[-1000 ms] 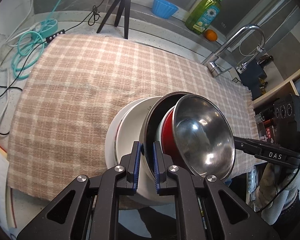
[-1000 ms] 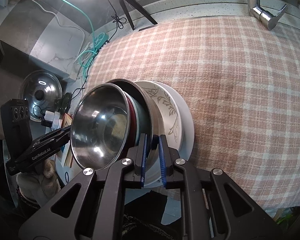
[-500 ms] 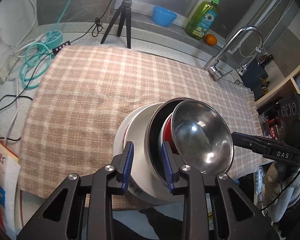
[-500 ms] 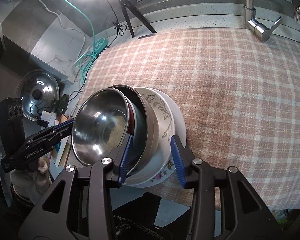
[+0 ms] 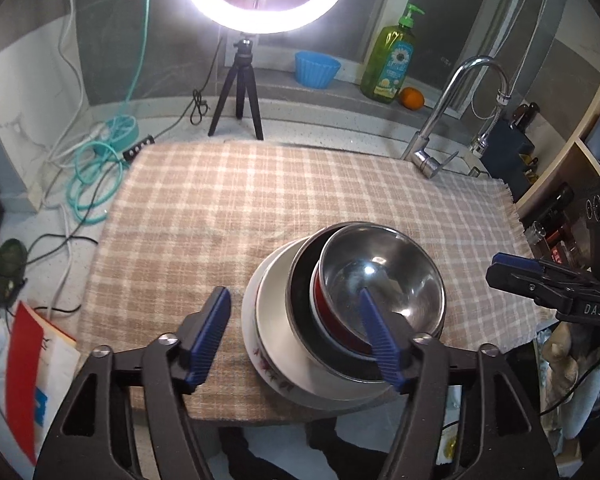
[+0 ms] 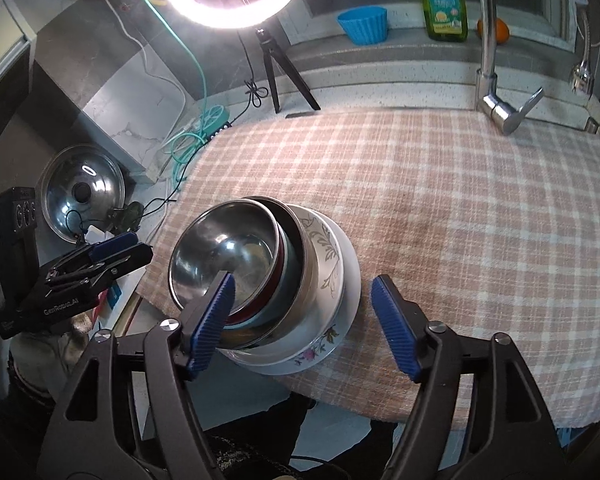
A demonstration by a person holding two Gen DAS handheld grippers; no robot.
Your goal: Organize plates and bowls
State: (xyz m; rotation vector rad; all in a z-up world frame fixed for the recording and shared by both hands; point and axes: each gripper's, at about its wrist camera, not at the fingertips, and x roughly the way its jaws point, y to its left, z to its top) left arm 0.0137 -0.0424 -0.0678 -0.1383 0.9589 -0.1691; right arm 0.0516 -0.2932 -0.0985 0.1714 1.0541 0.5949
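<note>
Plates and bowls sat nested in one stack (image 5: 340,320) near the front edge of the checked cloth (image 5: 228,216), slightly overhanging it. Compared with a second earlier: left gripper (image 5: 296,336) and right gripper (image 6: 304,320) each clamped on the stack's near rim then, jaws since opened wide and pulled up and back, nothing pressed between them now. Judged as a release, so the stacking step looks done and the pile left to rest on the worktop.

Topmost: polished steel bowl (image 6: 224,256), mirror-smooth, deep and round. Beneath it, a red-walled bowl (image 5: 324,320), then a wider dark-lined metal bowl (image 5: 300,288). Under those, a glazed ceramic bowl with a grey leaf pattern (image 6: 324,248), and lowest a white plate with small flowers on its rim (image 6: 312,354). Stack leaning a little, not concentric. Cloth woven, soft, fringed at one end.
</note>
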